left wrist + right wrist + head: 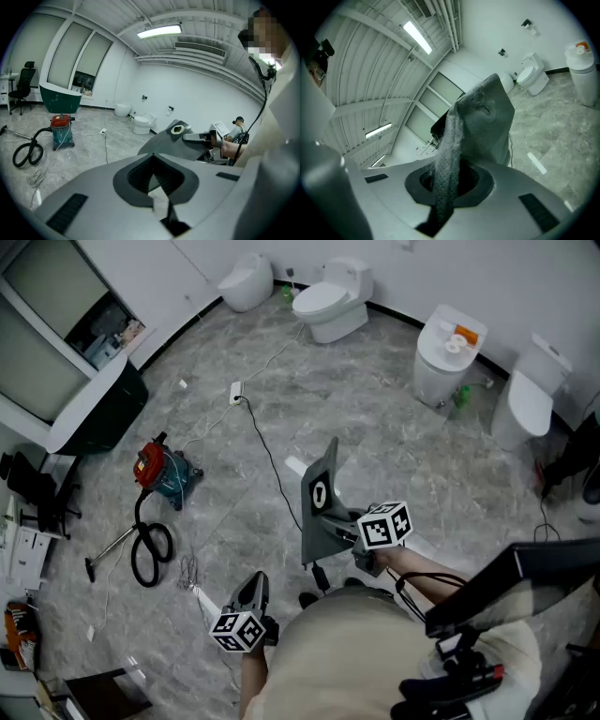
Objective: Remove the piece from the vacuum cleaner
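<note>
Of the two claws, the left claw point(253, 589) hangs low over the floor in front of the person. Its jaws are together and hold nothing (in its own view only a small bit of floor shows behind the tips). Up and to the left of it, well apart, the red-and-teal canister vacuum cleaner point(161, 470) stands on the grey marble-pattern floor point(403, 442). The black ribbed hose point(148, 554) lies in a loop just in front of the canister, and a thin metal wand point(111, 551) lies beside the loop. Behind the vacuum cleaner is a dark green bathtub with a white rim point(94, 418). A white power strip point(235, 391) lies farther back, and a black cable point(270, 460) runs from it across the floor toward the person.

To the right of the left claw, the dark grey fabric dust bag point(319, 517) is in the air, upright and a little tilted, well apart from the vacuum cleaner. Its flat collar with a round white-rimmed opening point(319, 493) faces the head camera. The right claw point(352, 529) is closed on the edge of the bag: in its own view a fold of the perforated grey cloth is pinched between the two jaws.

Along the wall stand a white toilet point(330, 304), then a round white toilet point(445, 357), then another white one at the far right point(530, 395).
</note>
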`<state>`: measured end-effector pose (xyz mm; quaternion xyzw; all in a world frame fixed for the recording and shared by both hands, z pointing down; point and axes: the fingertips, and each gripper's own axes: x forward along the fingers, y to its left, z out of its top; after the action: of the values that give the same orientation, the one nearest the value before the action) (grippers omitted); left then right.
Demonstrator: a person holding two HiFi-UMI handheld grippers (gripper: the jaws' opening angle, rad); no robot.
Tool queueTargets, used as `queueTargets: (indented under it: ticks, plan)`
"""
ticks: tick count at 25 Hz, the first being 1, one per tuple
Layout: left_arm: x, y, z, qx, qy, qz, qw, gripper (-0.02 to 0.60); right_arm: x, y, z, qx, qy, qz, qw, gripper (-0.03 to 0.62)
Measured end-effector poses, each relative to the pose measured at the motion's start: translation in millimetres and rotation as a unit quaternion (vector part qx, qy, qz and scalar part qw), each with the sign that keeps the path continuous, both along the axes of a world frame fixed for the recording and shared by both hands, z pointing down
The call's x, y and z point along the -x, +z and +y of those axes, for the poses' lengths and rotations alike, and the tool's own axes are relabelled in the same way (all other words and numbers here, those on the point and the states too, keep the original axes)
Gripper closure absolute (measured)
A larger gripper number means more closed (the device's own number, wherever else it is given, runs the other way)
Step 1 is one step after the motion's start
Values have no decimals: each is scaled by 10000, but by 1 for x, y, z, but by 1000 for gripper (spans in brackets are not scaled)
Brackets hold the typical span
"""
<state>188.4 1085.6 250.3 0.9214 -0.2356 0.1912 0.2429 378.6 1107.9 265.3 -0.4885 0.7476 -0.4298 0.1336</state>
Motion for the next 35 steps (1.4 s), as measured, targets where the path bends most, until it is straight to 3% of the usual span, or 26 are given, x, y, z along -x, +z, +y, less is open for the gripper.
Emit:
queueTargets:
  ticks: [6, 10, 15, 19, 23, 29, 35]
  plan:
    - [-8, 6, 4, -80, -94, -66, 9999, 578, -8, 11, 9, 146, -152, 106, 9997, 579]
    - [-10, -3, -16, -285, 89, -198, 9994, 578, -9, 12, 10, 227, 12, 129, 9997, 579]
    - [4, -17, -34, -337, -267, -181, 9989, 578, -6, 1, -2, 315, -152, 230, 9991, 579]
    - [39, -8, -74, -182, -609, -53, 9980, 578, 20, 7, -39, 488, -443, 540, 9964, 579]
    - [66, -14, -114, 4, -698, 234, 9973, 578, 44, -3, -78, 654, -340, 617, 9954, 579]
    - [105, -40, -190, -625, -488, 200, 9966, 578, 85, -8, -139, 779, -191, 881, 9929, 579]
    - [152, -41, -243, -561, -731, 342, 9952, 578, 123, -33, -205, 514, -264, 1029, 9930, 579]
